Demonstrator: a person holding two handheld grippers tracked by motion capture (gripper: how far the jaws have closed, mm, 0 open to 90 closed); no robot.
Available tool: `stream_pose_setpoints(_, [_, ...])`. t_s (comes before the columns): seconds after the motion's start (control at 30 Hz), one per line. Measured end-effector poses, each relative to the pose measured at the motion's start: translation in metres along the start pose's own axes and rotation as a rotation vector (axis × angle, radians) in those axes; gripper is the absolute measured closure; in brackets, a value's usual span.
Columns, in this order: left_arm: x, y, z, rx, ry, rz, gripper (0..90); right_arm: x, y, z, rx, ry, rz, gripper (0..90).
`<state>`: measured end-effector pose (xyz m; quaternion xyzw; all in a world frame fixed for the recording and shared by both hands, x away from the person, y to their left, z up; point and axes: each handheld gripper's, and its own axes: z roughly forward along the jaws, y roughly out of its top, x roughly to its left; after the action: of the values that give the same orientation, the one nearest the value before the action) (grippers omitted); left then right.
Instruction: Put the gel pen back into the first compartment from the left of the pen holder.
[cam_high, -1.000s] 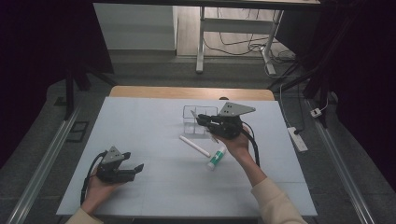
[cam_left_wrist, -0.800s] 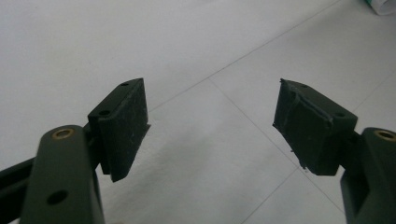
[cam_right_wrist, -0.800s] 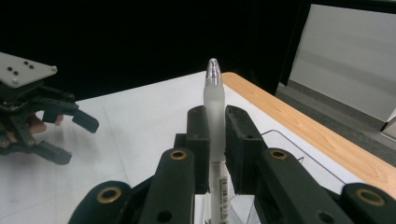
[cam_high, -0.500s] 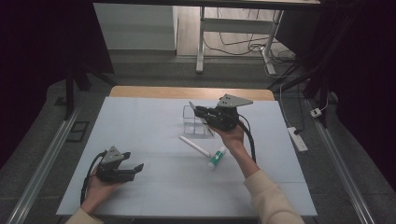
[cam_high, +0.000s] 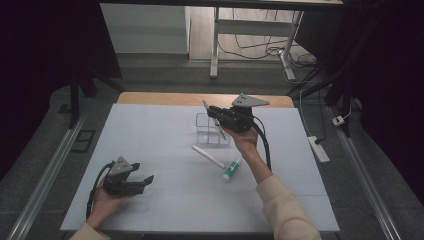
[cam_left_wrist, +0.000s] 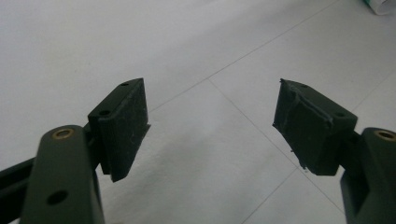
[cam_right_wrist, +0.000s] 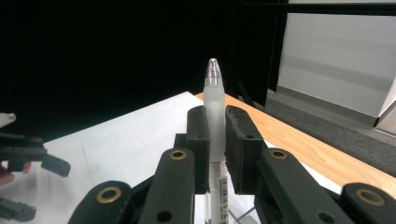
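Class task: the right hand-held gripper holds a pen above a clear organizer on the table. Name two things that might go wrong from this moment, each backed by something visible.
1. The right hand-held gripper pinches the pen on its smooth, round barrel with narrow pads, so it may slip or swivel.
2. The clear organizer looks light and nothing steadies it; the left hand-held gripper rests open far away. A misaimed pen might catch a wall and push or tip it.

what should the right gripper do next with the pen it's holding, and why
Probably lower the pen into the clear organizer. The right gripper is shut on the pen and is raised over that organizer in the high view, so a short descent before opening looks like the natural step. The left gripper is open, low over the mat.
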<state>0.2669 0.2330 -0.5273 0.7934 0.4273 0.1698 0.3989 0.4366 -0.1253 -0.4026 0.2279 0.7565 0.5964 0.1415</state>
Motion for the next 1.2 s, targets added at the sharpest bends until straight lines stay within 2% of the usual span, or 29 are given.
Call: stream_pose_setpoints(1.2, [0.0,0.001,0.0,-0.008,-0.007,0.002,26.3,-0.015,0.014,0.035,-0.028,-0.033,0.051,79.2])
